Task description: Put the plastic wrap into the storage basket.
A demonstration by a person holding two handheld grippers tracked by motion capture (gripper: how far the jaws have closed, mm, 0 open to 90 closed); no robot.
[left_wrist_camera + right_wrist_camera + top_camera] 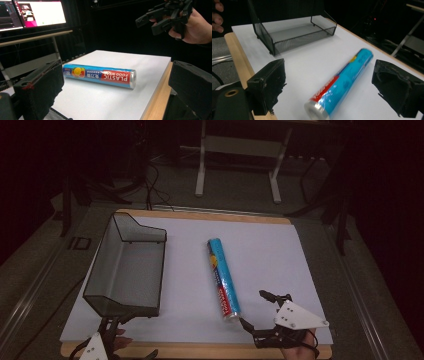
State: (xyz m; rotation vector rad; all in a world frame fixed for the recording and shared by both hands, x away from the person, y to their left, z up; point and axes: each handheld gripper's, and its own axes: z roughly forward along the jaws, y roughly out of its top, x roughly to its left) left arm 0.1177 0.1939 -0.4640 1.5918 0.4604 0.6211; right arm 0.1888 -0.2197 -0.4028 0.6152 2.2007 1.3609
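A blue and red roll of plastic food wrap (223, 277) lies on the white sheet, its silver end toward the near edge. My right gripper (254, 309) hangs just right of that near end, raised off the table in a hand (195, 27), jaws wide apart. In the right gripper view the roll (344, 77) lies ahead between the open jaws, and neither pad touches it. My left gripper (107, 340) sits at the near left corner, below the black mesh tray (125, 270). Its jaws stand open toward the roll (100, 75), gripping nothing.
The mesh tray (294, 30) is empty, its tall end far from me. The white sheet covers a wooden board (200, 351) whose edge shows along the front. A lit monitor (37, 12) and a metal stand (240, 150) stand beyond the table. Fingers of a hand (217, 15) show at the board's corner.
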